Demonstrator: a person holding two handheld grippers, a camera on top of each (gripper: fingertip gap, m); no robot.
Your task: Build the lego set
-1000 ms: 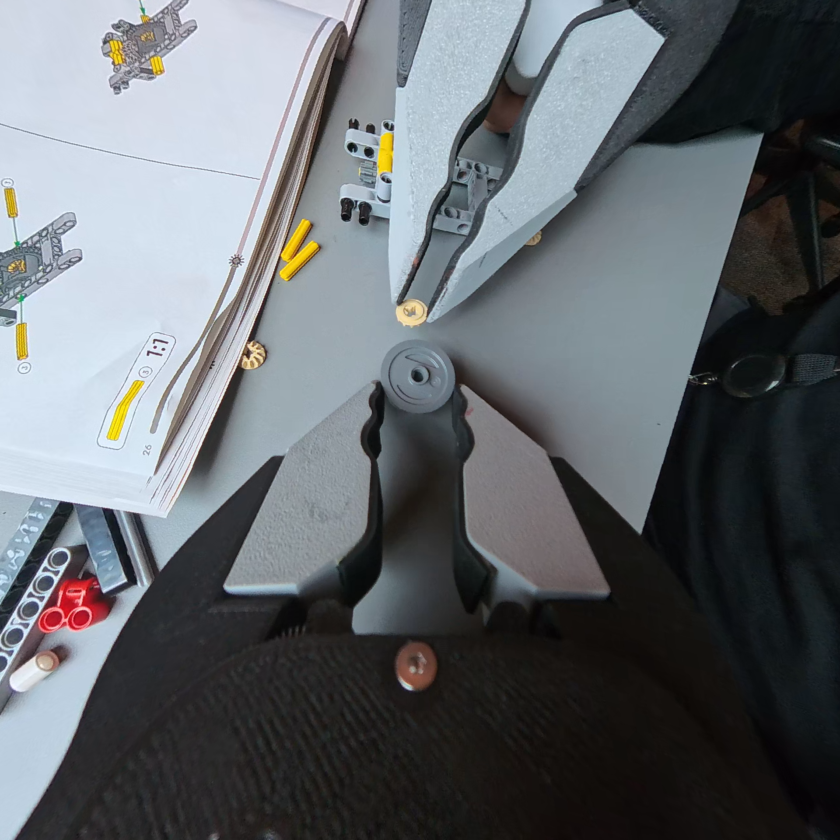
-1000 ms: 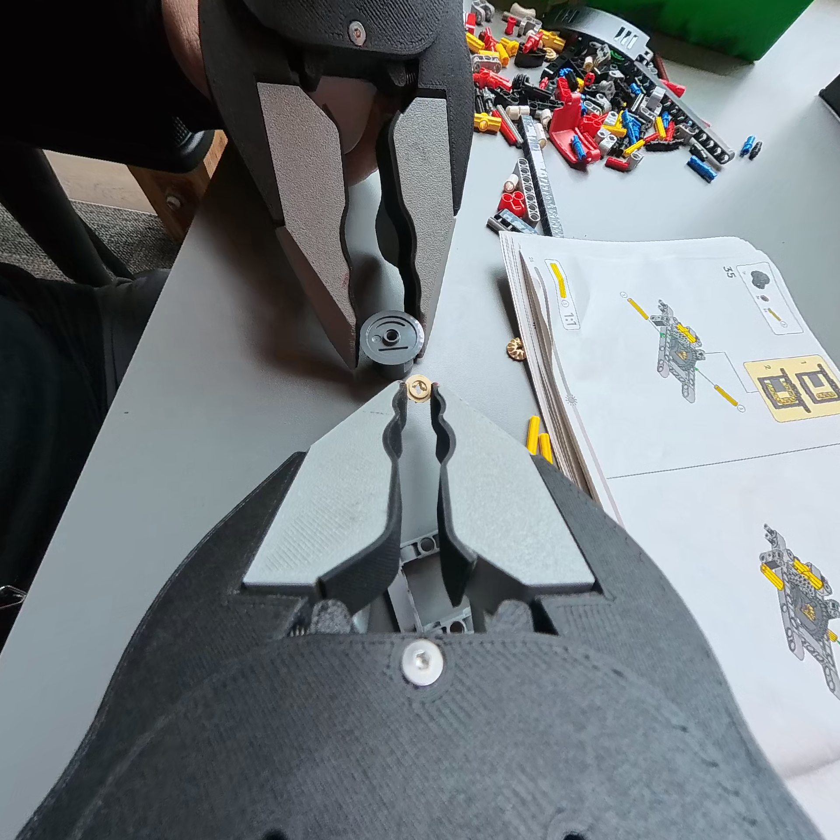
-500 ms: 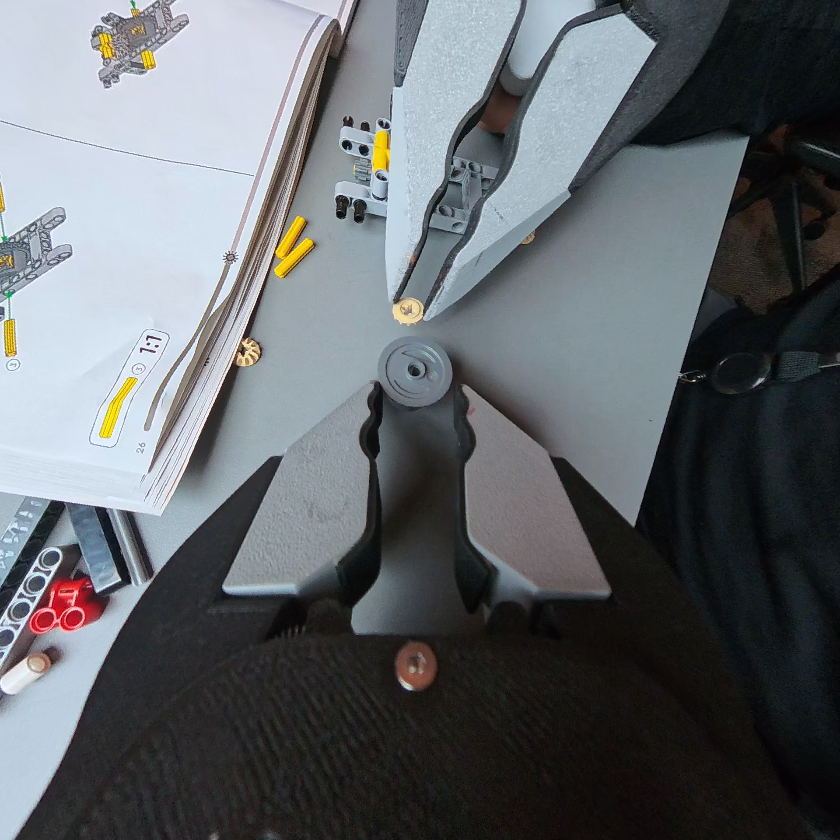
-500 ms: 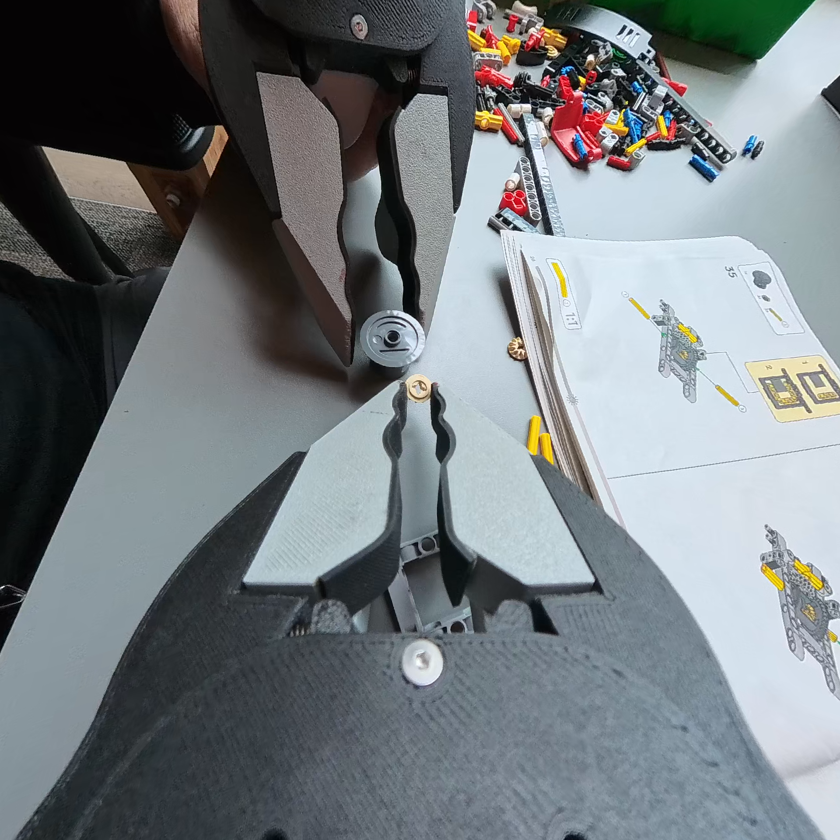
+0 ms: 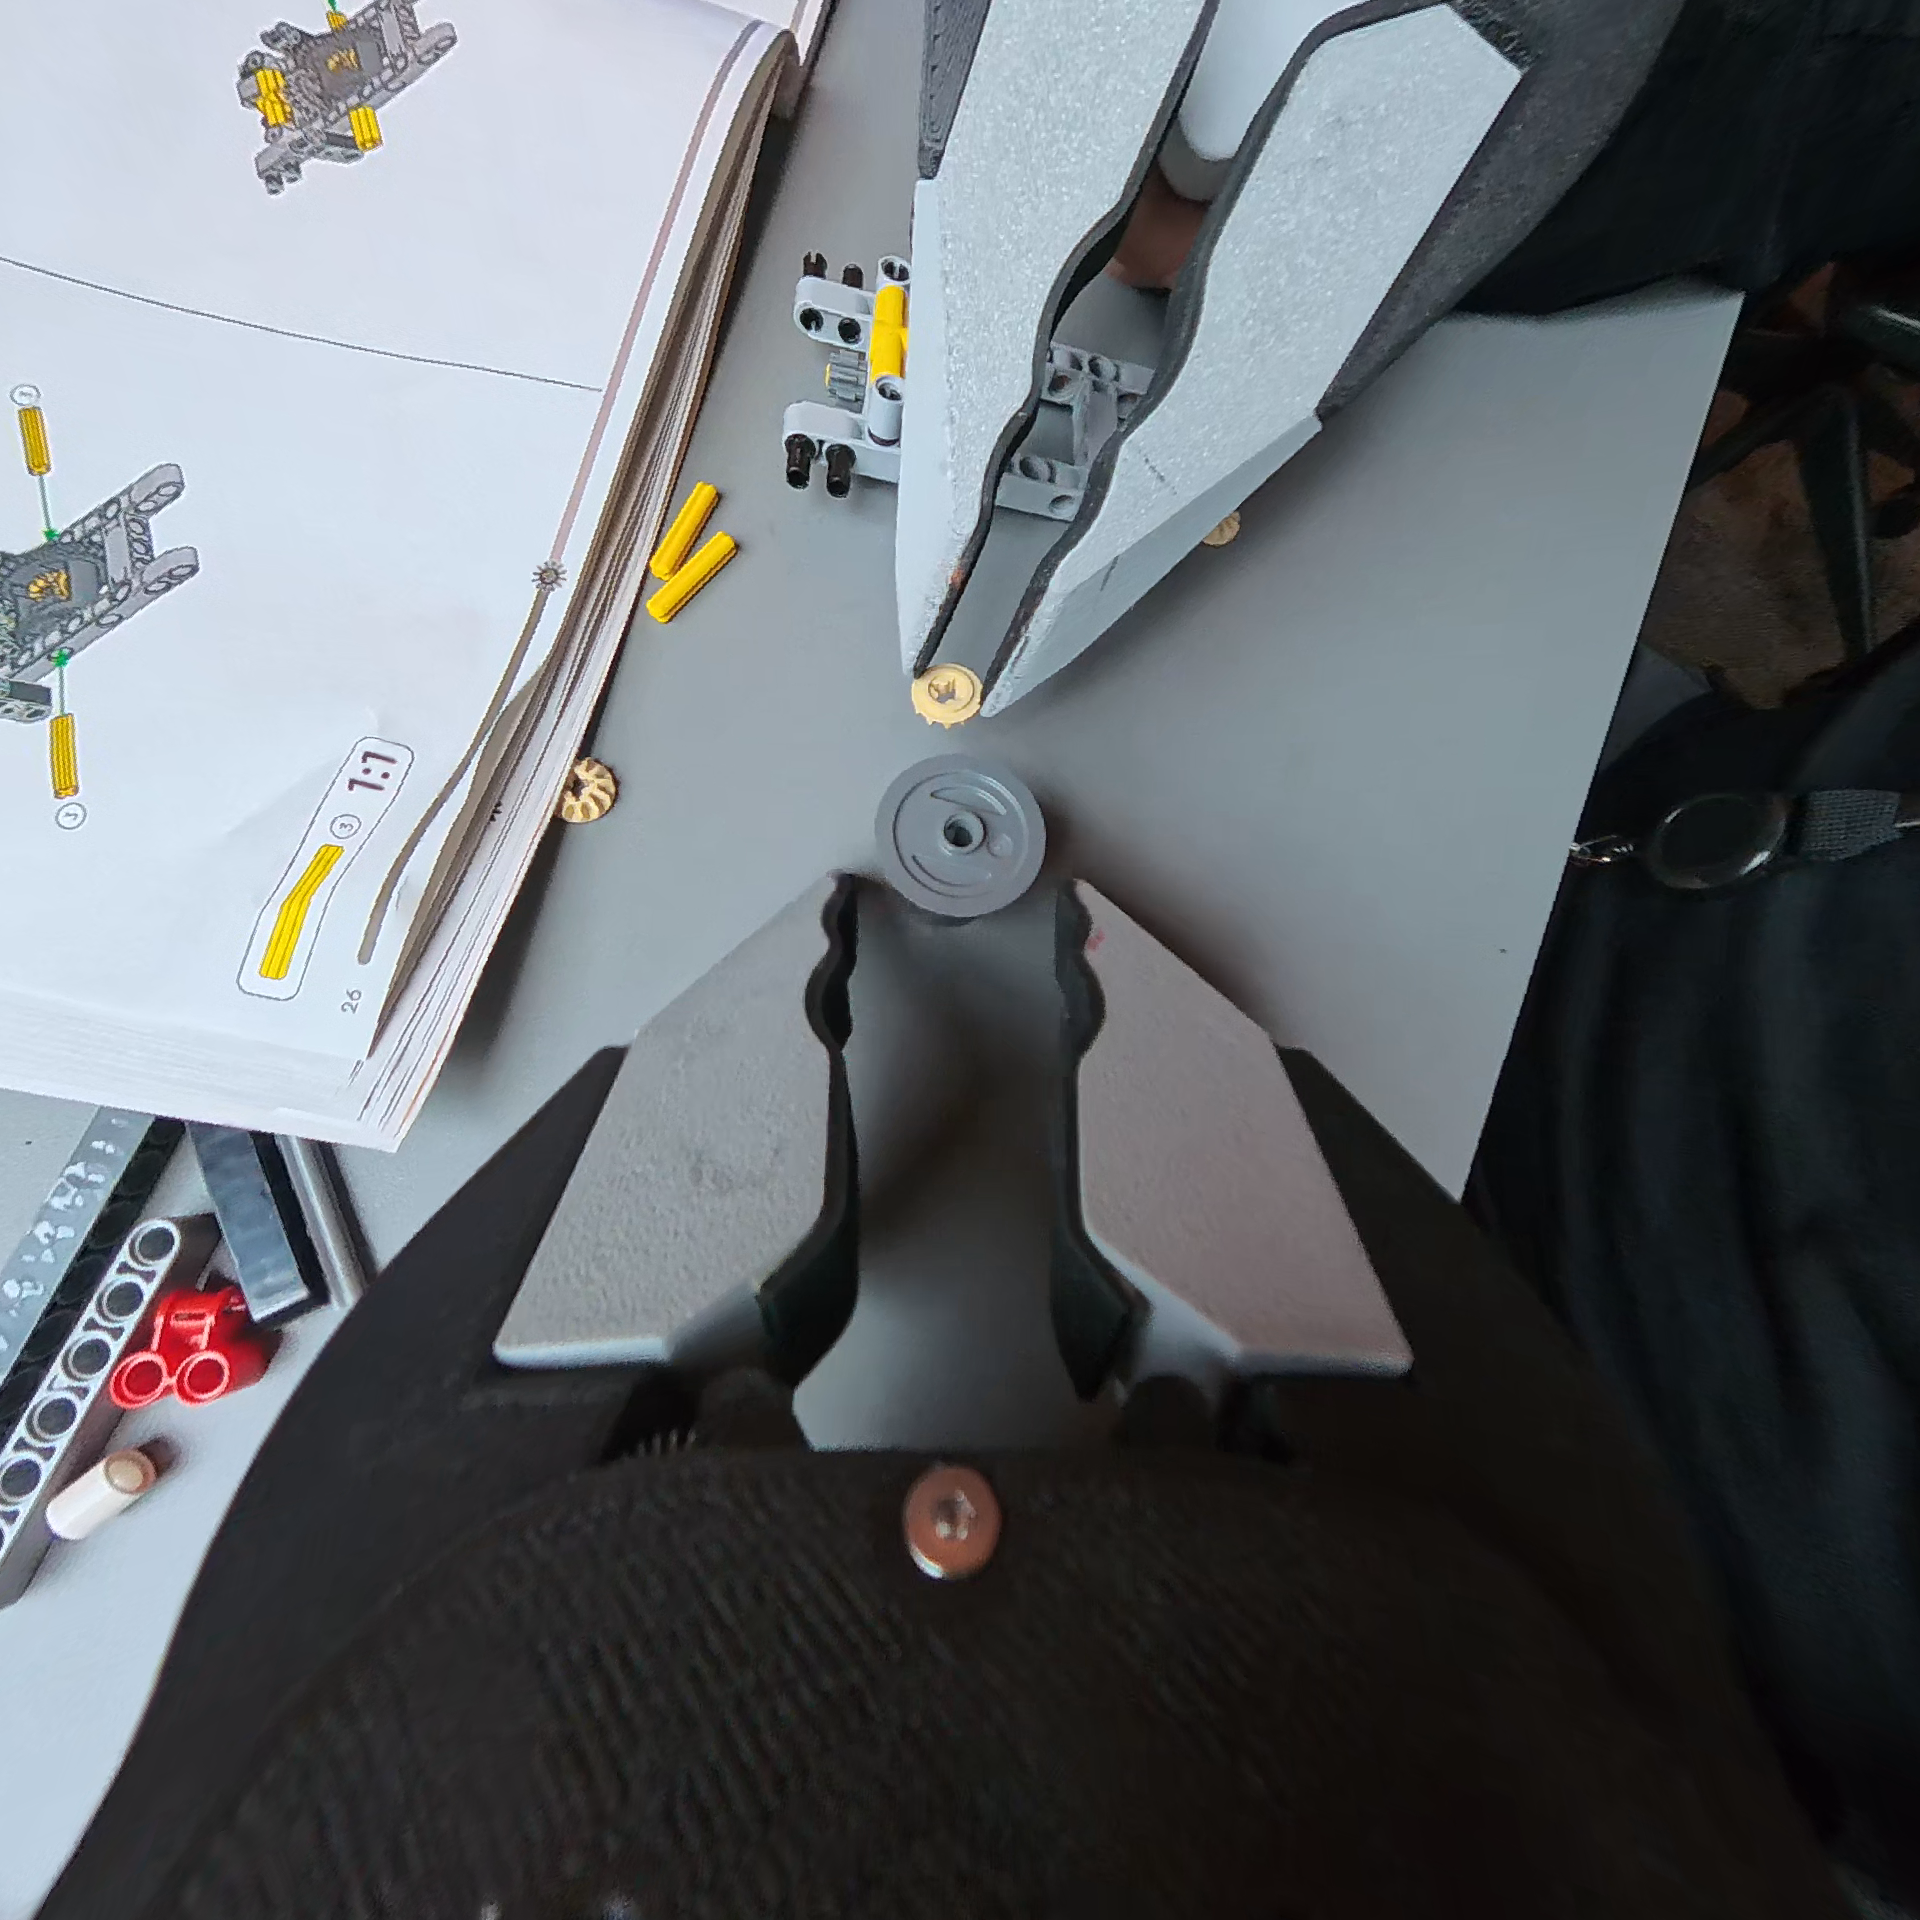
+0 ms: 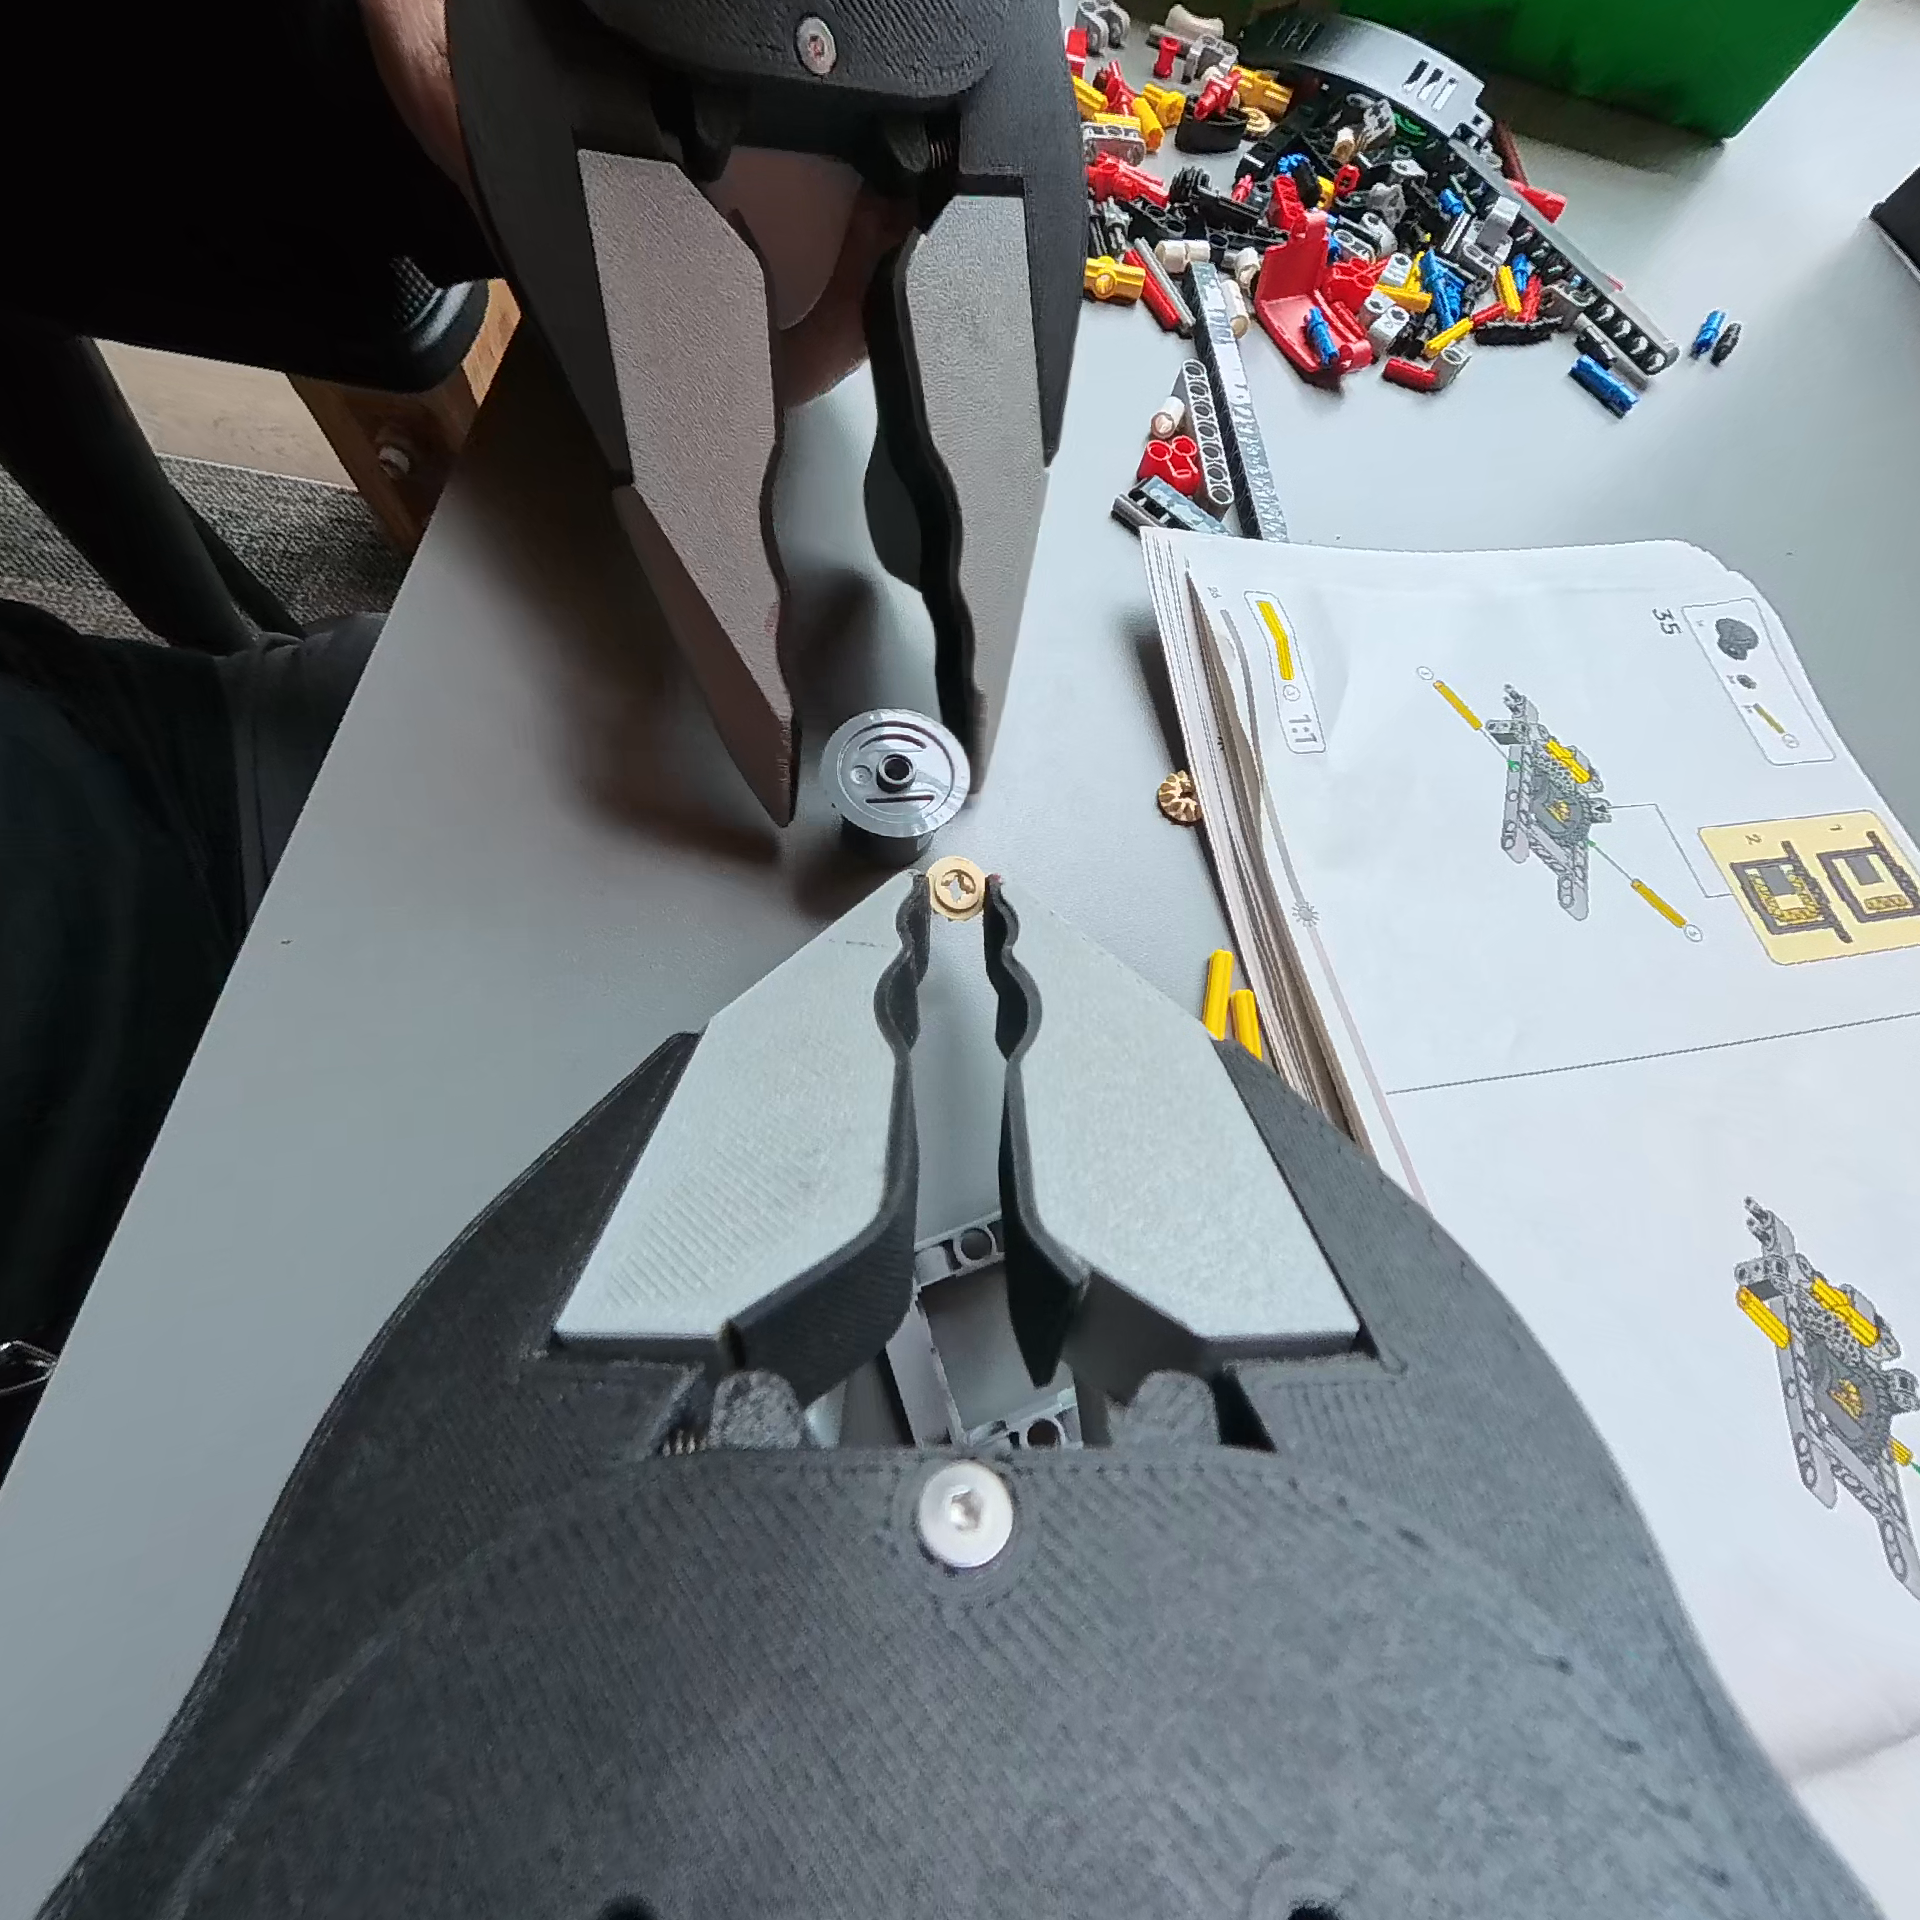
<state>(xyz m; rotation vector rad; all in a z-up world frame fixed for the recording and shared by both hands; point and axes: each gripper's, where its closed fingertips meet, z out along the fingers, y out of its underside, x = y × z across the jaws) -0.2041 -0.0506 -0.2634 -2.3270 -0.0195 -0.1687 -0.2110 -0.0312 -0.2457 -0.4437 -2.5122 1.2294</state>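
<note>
A grey round wheel piece (image 5: 958,836) stands on the grey table (image 5: 1299,727), just past my left gripper's (image 5: 956,896) tips. The left jaws are open, apart from it on both sides. In the right wrist view the wheel piece (image 6: 896,774) sits between the left gripper's fingers (image 6: 727,644). My right gripper (image 6: 956,883) is shut on a small tan gear (image 6: 956,888) and holds it close in front of the wheel piece. The gear also shows in the left wrist view (image 5: 945,694), at the right gripper's (image 5: 954,691) tips.
An open instruction booklet (image 5: 312,468) lies on the left, with two yellow axles (image 5: 691,551) and a tan gear (image 5: 590,792) beside it. A grey frame assembly (image 5: 862,374) lies under the right gripper. A pile of loose pieces (image 6: 1351,208) lies beyond. The table edge (image 5: 1538,987) is near. My left and right fingertips are right by each other.
My left gripper's jaws have opened and let go of the grey wheel piece, which now stands free on the table. The right gripper still holds the tan gear.
</note>
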